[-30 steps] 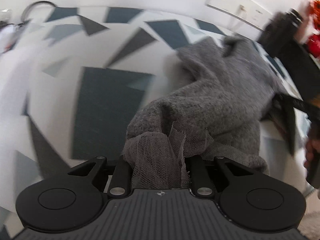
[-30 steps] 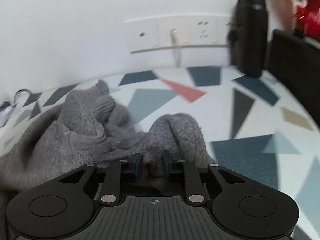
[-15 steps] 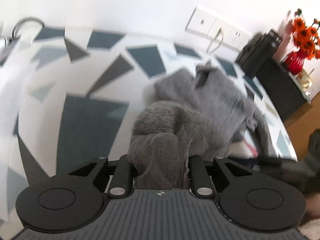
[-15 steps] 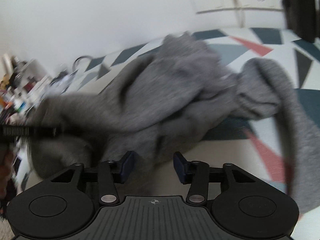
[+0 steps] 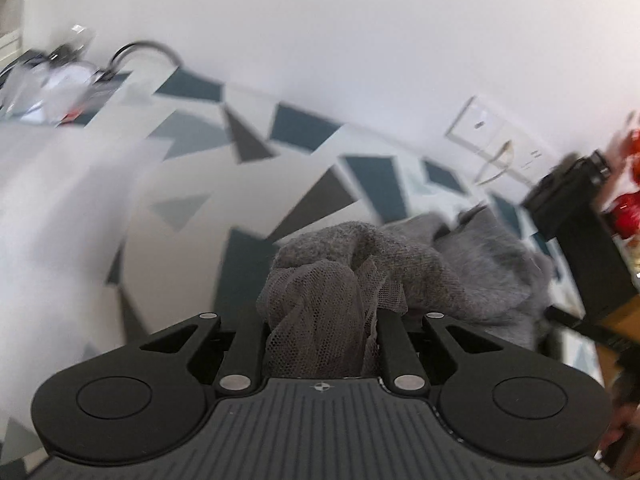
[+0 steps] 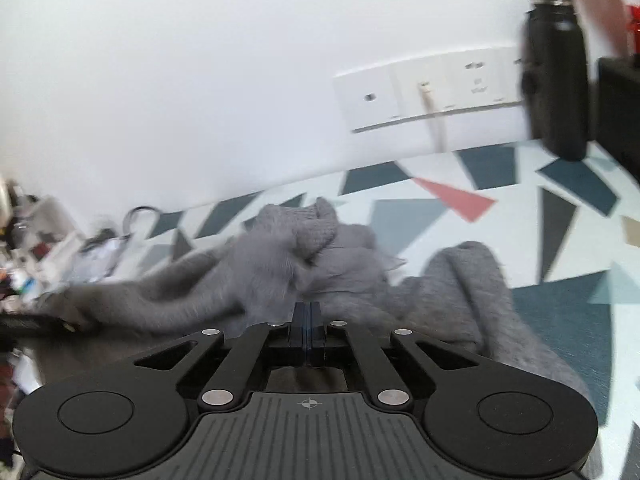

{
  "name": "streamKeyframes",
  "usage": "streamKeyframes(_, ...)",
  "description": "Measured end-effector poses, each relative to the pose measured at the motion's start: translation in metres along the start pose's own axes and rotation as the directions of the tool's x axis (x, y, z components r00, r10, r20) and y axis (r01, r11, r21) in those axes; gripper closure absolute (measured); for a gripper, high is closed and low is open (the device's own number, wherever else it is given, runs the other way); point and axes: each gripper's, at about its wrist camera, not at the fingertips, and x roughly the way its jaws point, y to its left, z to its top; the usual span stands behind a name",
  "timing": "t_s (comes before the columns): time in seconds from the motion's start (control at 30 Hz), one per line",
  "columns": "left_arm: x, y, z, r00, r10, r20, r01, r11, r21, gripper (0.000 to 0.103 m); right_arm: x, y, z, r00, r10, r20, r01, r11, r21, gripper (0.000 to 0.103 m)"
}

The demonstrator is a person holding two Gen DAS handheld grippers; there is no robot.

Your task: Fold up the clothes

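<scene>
**Clearly one corner held, the other lost**

Still bunched rather than flat, the grey sweater (image 6: 248,280) lies heaped across the patterned table (image 6: 560,220), with one thick fold running off toward my right side. That heap is the biggest risk: if I lift and pull now, I judge the whole thing will drag along the table as a lump instead of opening out, and any fold made on it would be crooked.

Next comes my right claw (image 6: 307,318). Its jaws have just been closing and now stand pressed flat together, and I see no knit between them; the sweater sits just beyond the tips. A pull from this hand would move nothing, so the garment would hang from one point only and twist.

My left claw (image 5: 322,320) is clamped on a bunch of the sweater's grey mesh lining (image 5: 320,308), with the knit humped right behind it. Mesh is thin and slippery by the look of it; I judge it could slide out under tension, or stretch while the heavier knit lags.

Smallest worry: the black bottle (image 6: 556,76) stands at the table's far edge by the wall sockets (image 6: 424,96), well apart from the cloth, but a wide swing of a sleeve could reach it.
</scene>
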Motion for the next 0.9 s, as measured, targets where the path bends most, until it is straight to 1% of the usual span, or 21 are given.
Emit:
streamKeyframes(0.03, 0.002, 0.006, -0.004, 1.000, 0.014, -0.011, -0.014, 1.000, -0.007, 0.088, 0.002, -0.001, -0.001, 1.000, 0.003, -0.013, -0.003, 1.000, -0.001, 0.103)
streamKeyframes(0.13, 0.008, 0.023, -0.017, 0.998, 0.051, -0.041, -0.053, 0.998, -0.039, 0.088, 0.011, -0.004, -0.009, 0.997, -0.036, -0.062, 0.035, 0.999, -0.011, 0.101)
streamKeyframes(0.23, 0.012, 0.033, -0.028, 0.994, 0.085, -0.070, -0.088, 0.995, -0.041, 0.087, 0.024, -0.010, -0.024, 0.989, -0.065, -0.135, 0.065, 0.998, -0.005, 0.094)
streamKeyframes(0.3, 0.015, 0.036, -0.034, 0.991, 0.104, -0.088, -0.106, 0.994, -0.028, 0.087, 0.033, -0.011, -0.033, 0.982, -0.076, -0.173, 0.075, 0.997, -0.014, 0.086)
streamKeyframes(0.37, 0.016, 0.036, -0.038, 0.990, 0.113, -0.090, -0.115, 0.993, -0.014, 0.086, 0.038, -0.009, -0.038, 0.980, -0.077, -0.185, 0.076, 0.997, -0.013, 0.081)
streamKeyframes(0.47, 0.016, 0.030, -0.041, 0.987, 0.133, -0.087, -0.130, 0.991, 0.036, 0.085, 0.047, -0.005, -0.041, 0.979, -0.071, -0.192, 0.070, 0.997, -0.013, 0.073)
streamKeyframes(0.63, 0.017, 0.023, -0.042, 0.985, 0.151, -0.087, -0.144, 0.986, 0.082, 0.084, 0.066, 0.005, -0.042, 0.977, -0.050, -0.207, 0.053, 0.999, 0.009, 0.068)
streamKeyframes(0.7, 0.017, 0.023, -0.043, 0.984, 0.154, -0.084, -0.147, 0.985, 0.089, 0.084, 0.070, 0.009, -0.041, 0.978, -0.051, -0.202, 0.050, 0.999, -0.009, 0.065)
streamKeyframes(0.77, 0.017, 0.022, -0.043, 0.984, 0.157, -0.081, -0.149, 0.984, 0.094, 0.084, 0.073, 0.014, -0.042, 0.978, -0.052, -0.201, 0.045, 0.998, -0.041, 0.066)
streamKeyframes(0.83, 0.017, 0.021, -0.044, 0.984, 0.161, -0.080, -0.153, 0.984, 0.095, 0.084, 0.075, 0.016, -0.043, 0.978, -0.049, -0.203, 0.034, 0.997, -0.074, 0.071)
streamKeyframes(0.9, 0.017, 0.020, -0.043, 0.983, 0.163, -0.080, -0.155, 0.983, 0.095, 0.084, 0.074, 0.016, -0.044, 0.978, -0.058, -0.202, 0.038, 0.994, -0.098, 0.085)
